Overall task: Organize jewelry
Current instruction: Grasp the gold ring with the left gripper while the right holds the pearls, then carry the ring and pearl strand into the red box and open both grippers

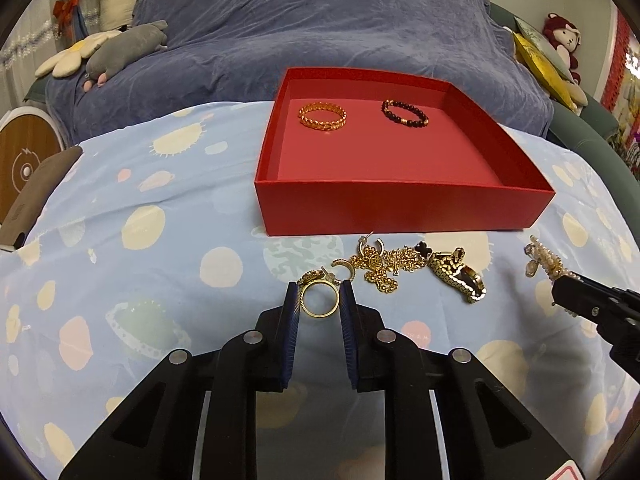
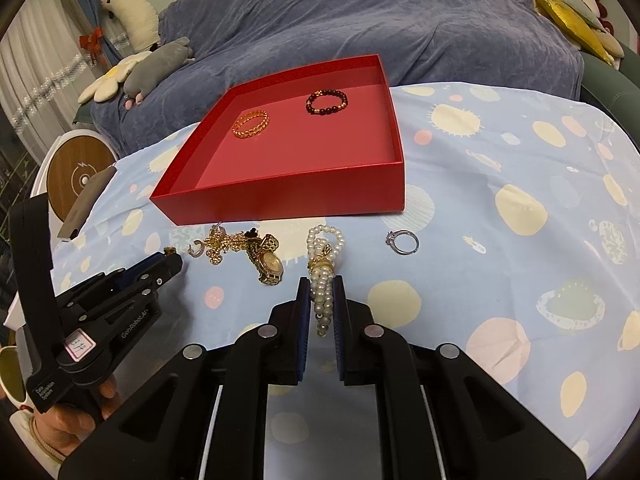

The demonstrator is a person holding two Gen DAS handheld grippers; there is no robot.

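A red open box [image 1: 400, 210] [image 2: 288, 204] holds a gold chain bracelet [image 1: 323, 117] [image 2: 251, 123] and a dark bead bracelet [image 1: 404, 113] [image 2: 326, 103]. In front of it lies a pile of gold chain and earrings [image 1: 380, 266] [image 2: 224, 244] and a gold watch [image 1: 460, 276] [image 2: 270, 266]. My left gripper [image 1: 320, 300] [image 2: 170, 262] is shut on a gold ring [image 1: 320, 301]. My right gripper [image 2: 322, 300] [image 1: 560, 284] is shut on a pearl bracelet [image 2: 324, 264] [image 1: 546, 262]. A silver ring [image 2: 402, 242] lies to the right.
A blue spotted cloth [image 1: 160, 240] [image 2: 520, 220] covers the table. A grey sofa with plush toys [image 1: 132, 46] [image 2: 156, 64] stands behind. A brown flat case [image 1: 36, 196] [image 2: 86, 204] lies at the table's left edge.
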